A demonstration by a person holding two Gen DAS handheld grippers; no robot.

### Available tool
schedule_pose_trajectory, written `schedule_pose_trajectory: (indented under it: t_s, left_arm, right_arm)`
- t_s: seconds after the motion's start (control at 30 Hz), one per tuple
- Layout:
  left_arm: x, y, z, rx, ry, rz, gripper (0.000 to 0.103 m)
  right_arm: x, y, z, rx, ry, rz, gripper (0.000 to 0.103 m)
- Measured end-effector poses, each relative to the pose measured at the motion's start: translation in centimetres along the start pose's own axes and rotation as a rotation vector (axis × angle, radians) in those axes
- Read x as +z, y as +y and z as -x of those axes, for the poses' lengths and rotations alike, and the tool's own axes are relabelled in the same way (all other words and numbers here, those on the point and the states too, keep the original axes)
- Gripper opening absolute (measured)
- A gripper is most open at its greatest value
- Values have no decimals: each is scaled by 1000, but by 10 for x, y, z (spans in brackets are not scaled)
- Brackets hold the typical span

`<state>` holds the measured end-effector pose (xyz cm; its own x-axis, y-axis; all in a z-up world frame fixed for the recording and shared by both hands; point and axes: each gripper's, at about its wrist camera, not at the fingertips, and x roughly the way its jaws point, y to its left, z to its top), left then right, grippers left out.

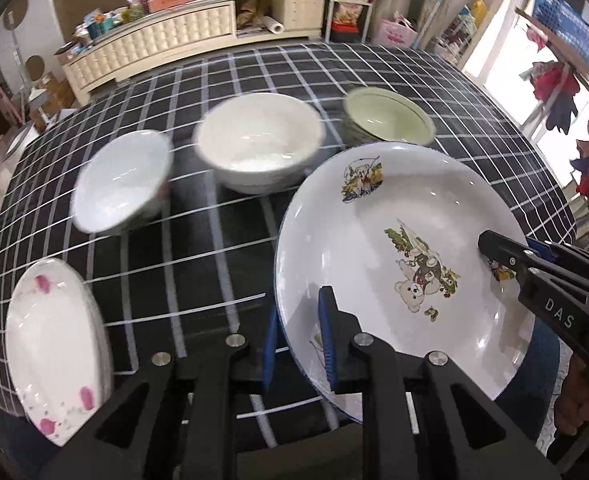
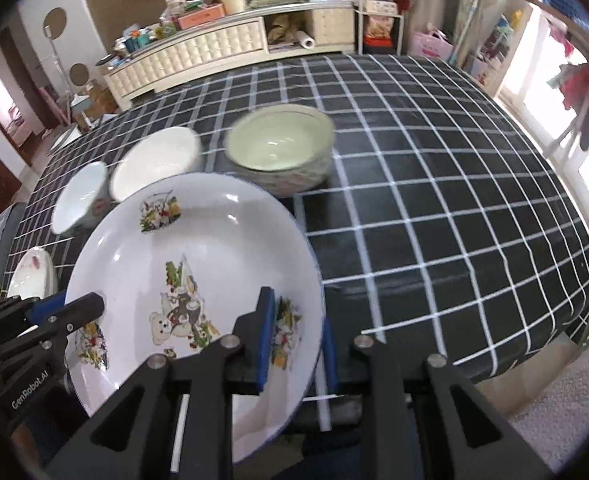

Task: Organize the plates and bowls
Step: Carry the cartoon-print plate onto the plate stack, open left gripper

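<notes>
Checked desk (image 1: 214, 240): both grippers, left gripper (image 1: 300, 344) and right gripper (image 2: 294, 344), pinching bear plate (image 1: 394, 260) rim. Risk: uneven pull tips plate into bowls at 12 o'clock.

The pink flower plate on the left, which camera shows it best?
The left wrist view. There the pink-flowered plate shows nearly whole at lower left, with its pink marks clear. In the right wrist view the pink-flowered plate is only a small sliver at the left edge beside the left gripper.

Both wrist views look closely across the bear plate (image 1: 394, 240) (image 2: 198, 248), sharing the checked table (image 1: 198, 272) (image 2: 434, 184).
</notes>
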<state>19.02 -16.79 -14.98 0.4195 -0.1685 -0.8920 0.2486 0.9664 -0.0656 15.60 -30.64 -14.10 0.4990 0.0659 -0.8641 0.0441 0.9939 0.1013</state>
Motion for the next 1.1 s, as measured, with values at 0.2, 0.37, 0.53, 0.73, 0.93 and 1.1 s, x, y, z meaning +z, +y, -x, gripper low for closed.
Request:
schedule_pose_trajectory:
  t_s: [0.2, 0.37, 0.53, 0.73, 0.93, 1.1]
  left_arm:
    - [-16, 49, 25, 24, -16, 53, 17]
    - [-34, 95, 48, 76, -42, 92, 17]
    - [-53, 145, 64, 102, -54, 163, 17]
    - [-81, 198, 72, 133, -40, 244, 17]
    - [-96, 243, 73, 151, -31, 317, 17]
    - [-107, 265, 65, 161, -8, 348, 17]
  right_arm:
    - [0, 46, 6, 47, -15, 42, 26]
    - [-3, 93, 4, 78, -10, 93, 26]
    - [-5, 143, 0, 112, -8, 156, 26]
    - [-12, 199, -9, 148, 12, 218, 26]
    - [-16, 244, -23, 159, 42, 276, 26]
    - [-17, 269, -39, 159, 68, 304, 26]
